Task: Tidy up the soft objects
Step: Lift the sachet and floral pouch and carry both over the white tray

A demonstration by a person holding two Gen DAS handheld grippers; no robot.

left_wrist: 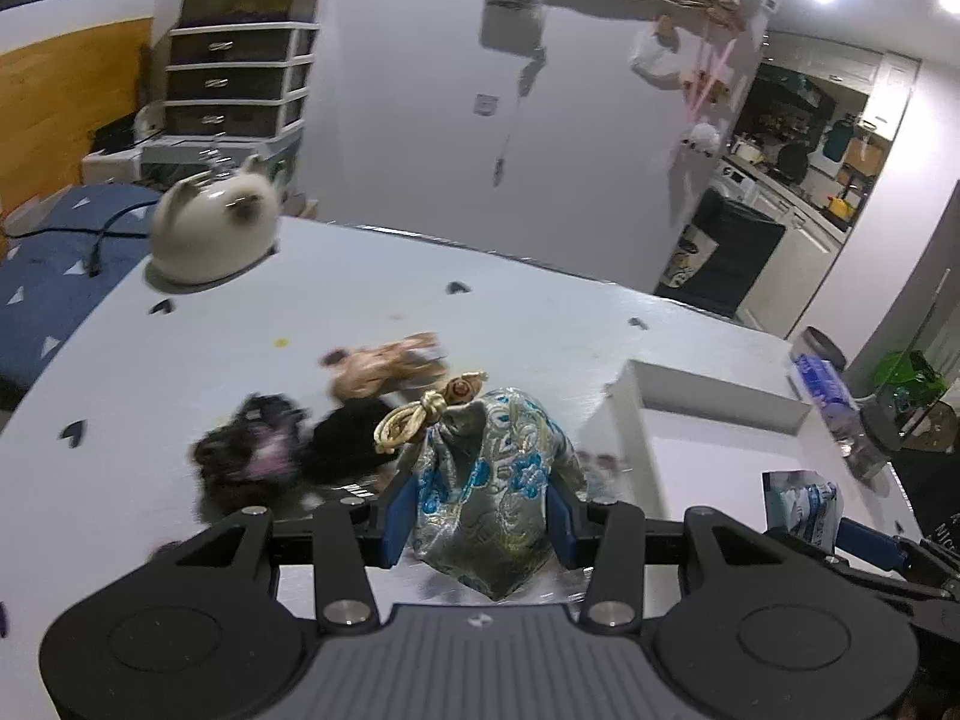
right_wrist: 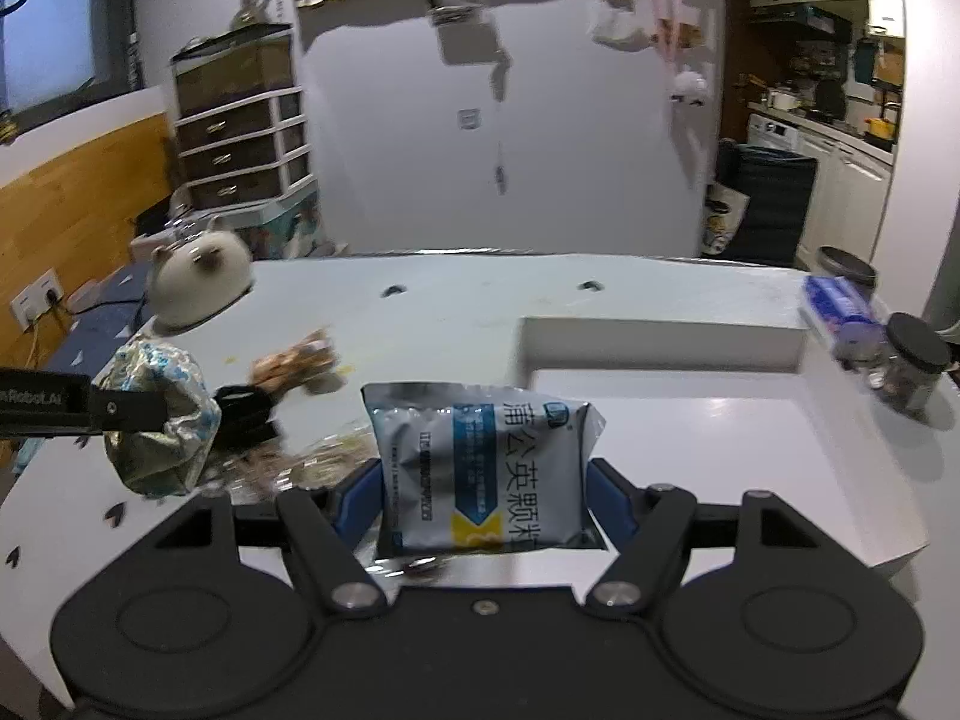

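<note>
1. Where the room opens toward the kitchen, a big white table (right_wrist: 456, 300) fills the middle, with small dark heart-shaped marks scattered over its top.
2. On the table's right side sits a shallow white tray (right_wrist: 660, 336) with a raised rim; what shows of its floor is bare.
3. At the far left corner of the table rests a round cream plush cat (left_wrist: 213, 228), dark-faced, well apart from everything else.
4. The left gripper (left_wrist: 480, 516) holds a brocade pouch (left_wrist: 489, 480), silver-grey with blue flowers and a gold knotted cord at its neck; the blue pads press on both sides of it, and in the right wrist view it hangs clear of the table, just left of the tray.
5. The right gripper (right_wrist: 480, 504) is clamped on a silver and blue sachet (right_wrist: 480, 474) printed with Chinese characters, a blue pad against each side edge; the sachet stands upright, lifted, near the tray's front left corner.
6. Lying on the table beyond the pouch are a blurred tan soft toy (left_wrist: 384, 369), a dark fuzzy item with pink patches (left_wrist: 252, 450), and a black soft thing (left_wrist: 348, 444) just beside it.
7. At the table's right edge stand a dark-lidded jar (right_wrist: 912, 372) and a blue and white packet (right_wrist: 840, 306), close together.
</note>
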